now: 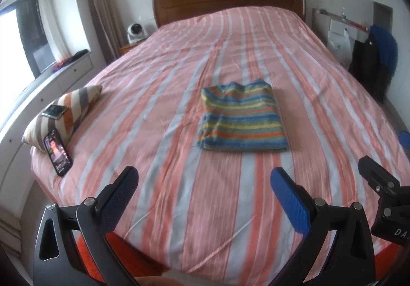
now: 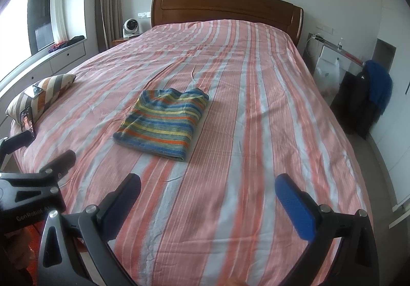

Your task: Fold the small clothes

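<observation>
I judge the folding nearly finished: the striped garment (image 1: 242, 116) lies as a flat rectangle on the middle of the bed (image 1: 179, 196), its far edge a little wavy (perhaps one tidy press remains). It looks like soft, thick knit, on a thin striped cotton sheet. My left gripper (image 1: 203, 184) and right gripper (image 2: 207, 190) hang near the foot, fingers wide apart, holding nothing

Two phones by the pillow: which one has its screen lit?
The phone propped upright against the striped pillow, screen glowing. The other phone lies flat on top, showing no lit screen.
</observation>
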Motion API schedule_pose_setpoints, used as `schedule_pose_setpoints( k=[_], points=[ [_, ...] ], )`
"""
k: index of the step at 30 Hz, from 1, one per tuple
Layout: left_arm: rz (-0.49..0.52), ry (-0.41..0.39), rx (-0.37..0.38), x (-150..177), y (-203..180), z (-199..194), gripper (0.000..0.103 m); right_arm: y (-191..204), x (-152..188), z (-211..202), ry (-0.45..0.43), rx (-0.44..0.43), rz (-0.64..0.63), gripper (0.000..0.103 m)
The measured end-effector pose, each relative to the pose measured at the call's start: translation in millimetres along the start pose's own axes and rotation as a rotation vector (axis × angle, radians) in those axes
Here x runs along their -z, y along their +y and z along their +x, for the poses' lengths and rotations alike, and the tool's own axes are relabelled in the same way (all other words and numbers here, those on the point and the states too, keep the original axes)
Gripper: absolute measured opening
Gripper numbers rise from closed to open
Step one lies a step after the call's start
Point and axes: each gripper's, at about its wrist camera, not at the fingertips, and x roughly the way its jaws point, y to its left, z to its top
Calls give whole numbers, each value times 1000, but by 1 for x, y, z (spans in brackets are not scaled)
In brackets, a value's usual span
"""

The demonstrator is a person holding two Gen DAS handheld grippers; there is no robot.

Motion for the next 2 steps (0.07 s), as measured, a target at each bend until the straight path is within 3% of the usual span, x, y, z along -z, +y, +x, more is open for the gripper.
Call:
schedule_pose_setpoints(
  k=[2],
  points=[
    [3, -6, -4, 0, 0, -1, 103, 0, 0, 0, 1, -2, 1, 103]
  ],
)
